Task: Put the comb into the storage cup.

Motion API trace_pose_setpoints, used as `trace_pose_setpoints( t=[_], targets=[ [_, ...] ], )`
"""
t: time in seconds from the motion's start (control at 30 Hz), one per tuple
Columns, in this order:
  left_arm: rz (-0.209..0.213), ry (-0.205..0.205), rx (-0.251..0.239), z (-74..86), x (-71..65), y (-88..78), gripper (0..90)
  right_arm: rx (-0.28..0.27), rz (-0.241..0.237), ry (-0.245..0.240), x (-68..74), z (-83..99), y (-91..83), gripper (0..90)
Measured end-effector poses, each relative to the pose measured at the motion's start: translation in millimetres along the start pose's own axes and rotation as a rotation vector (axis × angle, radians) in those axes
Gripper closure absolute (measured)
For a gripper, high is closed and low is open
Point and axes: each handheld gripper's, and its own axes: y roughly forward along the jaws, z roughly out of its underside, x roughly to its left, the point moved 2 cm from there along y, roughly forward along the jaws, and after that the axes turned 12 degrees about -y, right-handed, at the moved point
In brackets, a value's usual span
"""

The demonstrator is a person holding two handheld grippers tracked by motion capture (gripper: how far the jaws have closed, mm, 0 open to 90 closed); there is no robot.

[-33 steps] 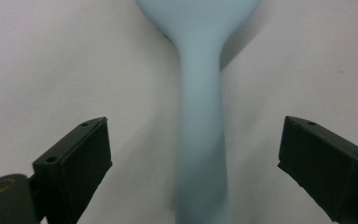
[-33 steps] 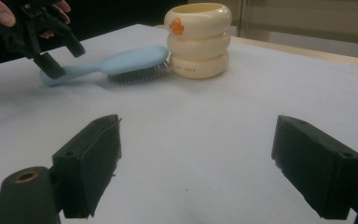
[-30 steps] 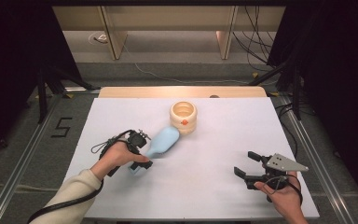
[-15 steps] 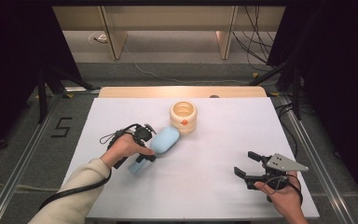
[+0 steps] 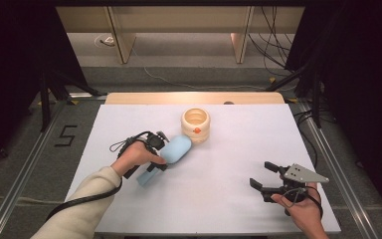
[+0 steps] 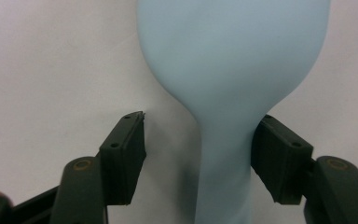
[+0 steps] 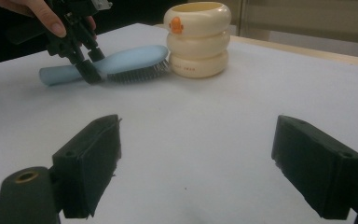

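A light blue hairbrush (image 5: 175, 149) lies bristles down on the white table (image 5: 229, 199), its head toward a cream ribbed cup (image 5: 195, 124) with an orange mark. My left gripper (image 5: 158, 163) straddles the brush's narrow neck from above. In the left gripper view the brush (image 6: 233, 60) runs up between the jaws of the left gripper (image 6: 198, 149). One pad touches the neck, while the other stands off it with a gap. The jaws have just been closing around it. My right gripper (image 5: 259, 174) rests open near the front right with nothing between its jaws.
The right gripper view looks across bare table from the right gripper (image 7: 196, 158) to the brush (image 7: 126, 58), the cup (image 7: 198, 39) and the left gripper (image 7: 91, 70). A wooden strip (image 5: 194, 97) edges the table's far side. Metal rails flank both sides.
My left hand has slid right and set its gripper over the brush's neck, and its jaws have narrowed around it. The right hand has stayed put.
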Motion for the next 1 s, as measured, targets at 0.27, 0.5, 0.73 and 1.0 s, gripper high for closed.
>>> trace_pose_setpoints(
  t=[0.27, 0.5, 0.73, 1.0],
  targets=[
    [-0.012, 0.004, 0.016, -1.6, -2.2, -1.2, 45.2, 0.0, -0.001, -0.001, -0.1, 0.3, 0.4, 16.5],
    [-0.032, 0.011, 0.025, -2.5, -6.7, -0.5, 50.7, 0.004, -0.003, 0.002, 0.1, 0.5, 0.5, 16.5],
    [-0.041, 0.013, 0.049, -4.2, -10.3, -1.2, 55.9, 0.005, -0.004, 0.002, 0.1, 0.7, 0.8, 16.5],
    [-0.029, -0.023, 0.048, -5.1, -13.5, -1.1, 64.8, 0.012, -0.006, 0.002, -0.3, 1.6, 1.0, 16.5]
  ],
)
